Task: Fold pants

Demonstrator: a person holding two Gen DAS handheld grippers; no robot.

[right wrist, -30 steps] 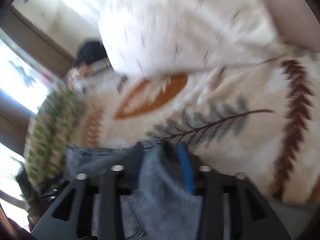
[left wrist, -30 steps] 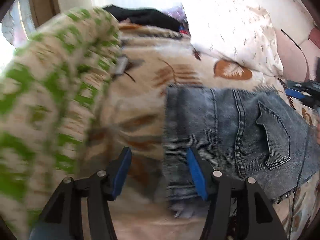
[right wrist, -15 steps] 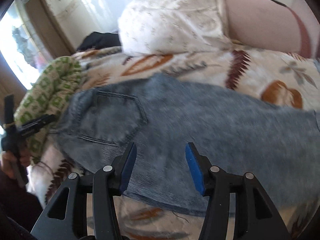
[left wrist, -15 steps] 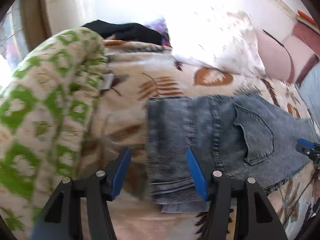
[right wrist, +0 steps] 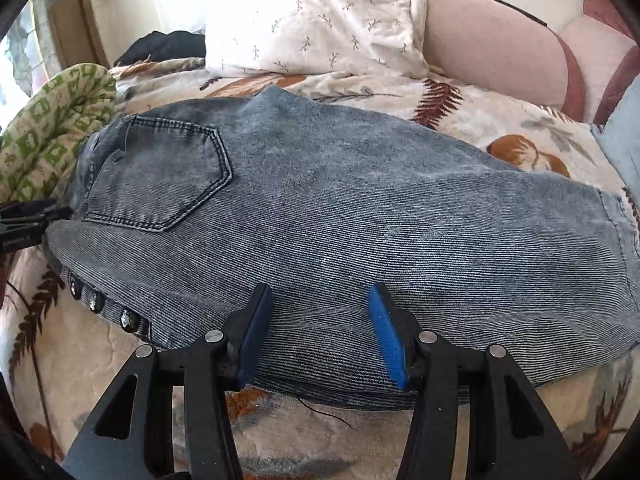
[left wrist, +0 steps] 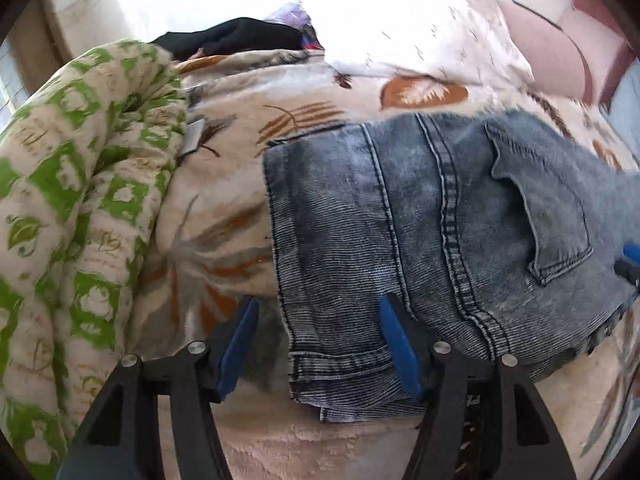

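Observation:
Grey-blue washed jeans (right wrist: 360, 208) lie folded lengthwise on a leaf-patterned bed cover (right wrist: 520, 132), back pocket (right wrist: 160, 184) up, waistband to the left. In the left wrist view the jeans (left wrist: 440, 240) show their waistband end. My left gripper (left wrist: 316, 344) is open and empty, jaws straddling the waistband corner. My right gripper (right wrist: 316, 332) is open and empty, just above the near edge of the jeans at mid-length. The right gripper's blue tip shows at the left wrist view's right edge (left wrist: 630, 258).
A green-patterned rolled blanket (left wrist: 72, 208) lies left of the waistband. A white pillow (right wrist: 312, 20) and pink headboard (right wrist: 500, 40) stand behind the jeans. Dark clothes (left wrist: 232, 38) lie at the far back. A light blue item (right wrist: 624, 140) sits at the right.
My right gripper has let go of the denim it held, opened, and pulled back to the near edge of the jeans. My left gripper stayed open near the waistband corner.

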